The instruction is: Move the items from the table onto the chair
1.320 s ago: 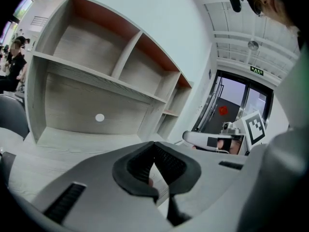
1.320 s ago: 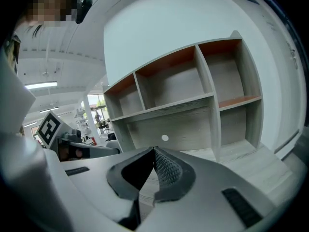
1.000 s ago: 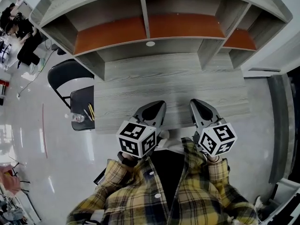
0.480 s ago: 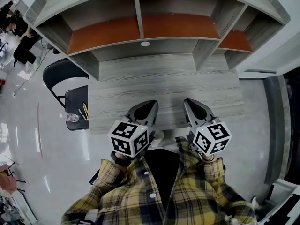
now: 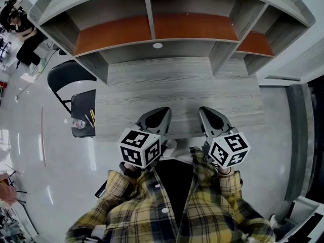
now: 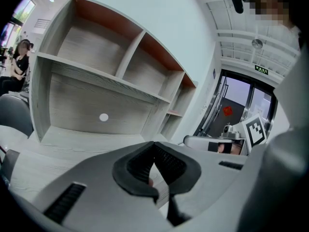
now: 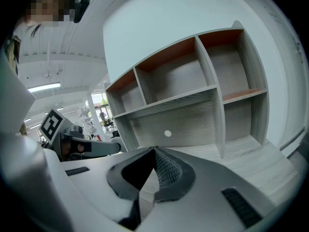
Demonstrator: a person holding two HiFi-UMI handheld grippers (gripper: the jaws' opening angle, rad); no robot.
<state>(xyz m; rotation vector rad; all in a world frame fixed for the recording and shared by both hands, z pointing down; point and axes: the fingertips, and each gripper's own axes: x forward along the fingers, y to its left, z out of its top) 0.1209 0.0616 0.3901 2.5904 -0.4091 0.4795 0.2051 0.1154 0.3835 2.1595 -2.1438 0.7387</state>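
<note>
**1.** Yellow-and-black plaid shirt (image 5: 202, 206), woven cloth, worn by the person; nearest the head camera.

**2.** Left claw (image 5: 163, 113), grey moulded plastic with black ribbed pads, backed by a black-and-white marker cube (image 5: 139, 148). It is held over the near edge of the worktop and pointed toward the shelves. In the left gripper view the left claw (image 6: 154, 145) is seen closed, pads met at the tips, nothing gripped.

**3.** Right claw (image 5: 205, 112), same make, with a like cube (image 5: 229, 149). It is set beside the left one and apart from it. In the right gripper view the right claw (image 7: 154, 150) is likewise seen closed on nothing.

**4.** Worktop (image 5: 177, 85), rectangular grey wood-grain laminate, long axis left to right.

**5.** Black folding chair (image 5: 83, 100), matte seat and curved back, placed just beside the worktop's left end. On the seat:
- Slender yellow sticks (image 5: 91, 116), pencil-like, are laid with their long axis near-to-far, slightly slanted.
- A small clear round object (image 5: 77, 124) sits at the seat's near-left corner; its kind cannot be told.

**6.** Grey wood-grain shelf unit (image 5: 152, 14), mounted at the back of the worktop. It is divided by upright boards into open compartments with rust-orange back panels. A small white disc (image 5: 157, 45) is fixed to the lower back board.

**7.** Glossy pale floor (image 5: 45, 151), reflective, to the left.
</note>
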